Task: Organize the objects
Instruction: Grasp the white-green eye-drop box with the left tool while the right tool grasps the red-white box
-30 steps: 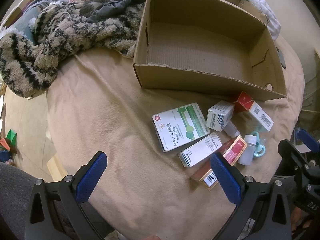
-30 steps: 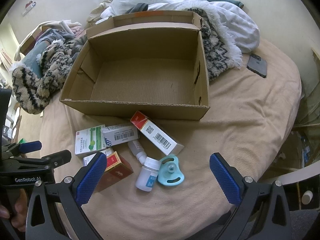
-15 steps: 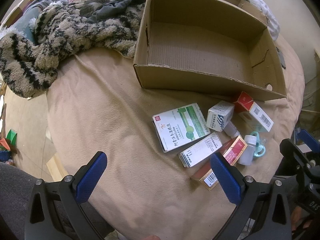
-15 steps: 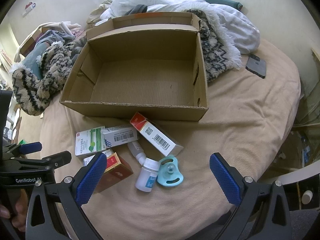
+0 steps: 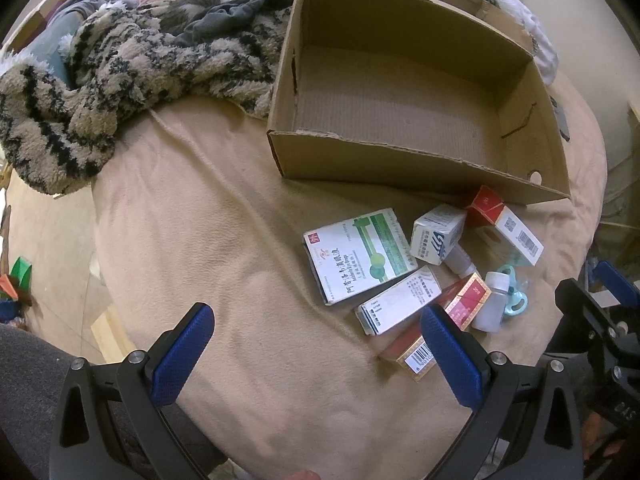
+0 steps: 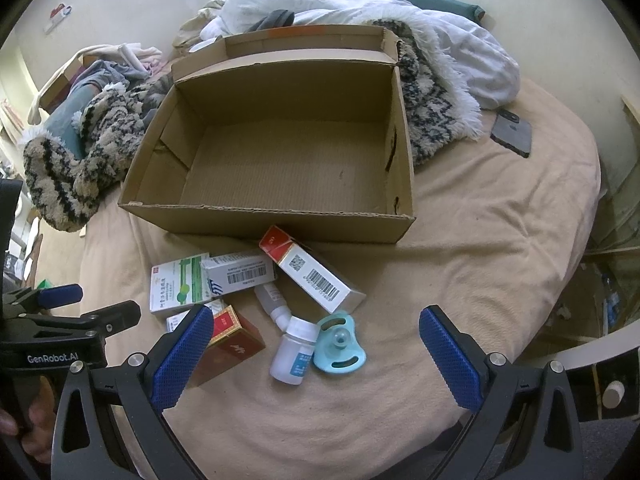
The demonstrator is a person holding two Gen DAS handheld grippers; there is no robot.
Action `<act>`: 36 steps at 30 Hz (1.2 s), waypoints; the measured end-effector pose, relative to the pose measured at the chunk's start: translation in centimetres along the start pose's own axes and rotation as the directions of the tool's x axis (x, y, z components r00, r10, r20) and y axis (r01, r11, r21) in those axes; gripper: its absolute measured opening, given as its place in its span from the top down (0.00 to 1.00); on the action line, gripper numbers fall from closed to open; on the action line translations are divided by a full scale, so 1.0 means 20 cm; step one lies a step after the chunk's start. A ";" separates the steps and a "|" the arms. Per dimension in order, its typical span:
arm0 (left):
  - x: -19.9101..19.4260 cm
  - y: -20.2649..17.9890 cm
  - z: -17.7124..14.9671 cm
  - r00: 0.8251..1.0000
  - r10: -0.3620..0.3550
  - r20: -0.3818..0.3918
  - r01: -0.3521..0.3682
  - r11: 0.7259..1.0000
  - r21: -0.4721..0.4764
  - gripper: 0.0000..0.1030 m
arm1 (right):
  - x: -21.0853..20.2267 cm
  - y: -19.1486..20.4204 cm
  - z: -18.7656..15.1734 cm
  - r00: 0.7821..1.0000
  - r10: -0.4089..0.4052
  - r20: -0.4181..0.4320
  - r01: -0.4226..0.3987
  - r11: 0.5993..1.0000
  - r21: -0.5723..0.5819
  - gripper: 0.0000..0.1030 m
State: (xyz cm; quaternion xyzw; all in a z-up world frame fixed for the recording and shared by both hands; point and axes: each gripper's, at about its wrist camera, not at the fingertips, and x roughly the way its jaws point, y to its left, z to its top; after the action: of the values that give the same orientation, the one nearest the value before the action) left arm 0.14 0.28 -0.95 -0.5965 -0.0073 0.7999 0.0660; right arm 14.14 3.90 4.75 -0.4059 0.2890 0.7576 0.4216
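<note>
Several small medicine items lie scattered on a tan bedspread [image 6: 480,264], just in front of an open brown cardboard box [image 6: 280,160]: a green-and-white carton [image 5: 356,256], a long red-and-white barcoded carton [image 6: 310,270], a red-and-gold carton [image 6: 232,336], a white plastic bottle [image 6: 292,350] and, touching that bottle, a teal pacifier [image 6: 340,344]. Nothing is inside the box. Both tongs hover in front of the box, spread wide and holding nothing: left tongs [image 5: 316,348], right tongs [image 6: 316,352]. A striped fleece blanket [image 5: 100,80] lies left of the box.
</note>
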 end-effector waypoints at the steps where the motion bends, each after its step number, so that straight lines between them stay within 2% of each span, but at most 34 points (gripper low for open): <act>1: 0.00 0.00 0.00 1.000 -0.001 0.000 0.001 1.000 0.000 0.00 | 0.00 0.00 0.00 1.000 0.000 0.000 0.000 1.000 0.000 0.00; 16: 0.00 0.02 0.00 1.000 -0.025 -0.001 0.025 1.000 0.017 0.00 | 0.00 0.00 0.00 1.000 0.011 -0.010 -0.011 1.000 -0.011 0.00; 18: 0.01 0.03 0.01 1.000 -0.018 -0.003 0.018 1.000 0.009 0.00 | 0.01 0.03 -0.01 0.997 0.063 -0.037 -0.065 0.997 -0.039 0.00; 20: 0.01 0.06 0.03 0.999 -0.037 -0.002 0.037 0.999 0.003 0.00 | 0.04 0.08 -0.03 0.980 0.173 -0.100 -0.181 0.981 -0.076 0.00; 22: 0.01 0.10 0.04 0.999 -0.037 -0.002 0.037 0.999 -0.037 0.00 | 0.08 0.16 -0.07 0.966 0.206 -0.155 -0.229 0.962 -0.149 0.00; 27: 0.01 0.20 0.05 0.998 -0.051 -0.024 0.048 0.992 -0.118 0.00 | 0.16 0.34 -0.15 0.949 0.200 -0.244 -0.279 0.894 -0.351 0.00; 31: 0.00 0.22 0.06 0.998 -0.057 -0.017 0.054 0.991 -0.126 0.00 | 0.24 0.43 -0.16 0.952 0.173 -0.254 -0.273 0.853 -0.445 0.00; 36: 0.01 0.28 0.08 0.998 -0.067 -0.023 0.062 0.986 -0.155 0.00 | 0.37 0.47 -0.16 0.948 0.129 -0.292 -0.248 0.874 -0.419 0.00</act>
State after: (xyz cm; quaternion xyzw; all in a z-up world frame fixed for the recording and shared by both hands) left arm -1.98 -5.13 -1.19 -0.6106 -0.0874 0.7858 0.0457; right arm 4.78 0.05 -2.36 -0.5558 0.1959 0.7830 0.1992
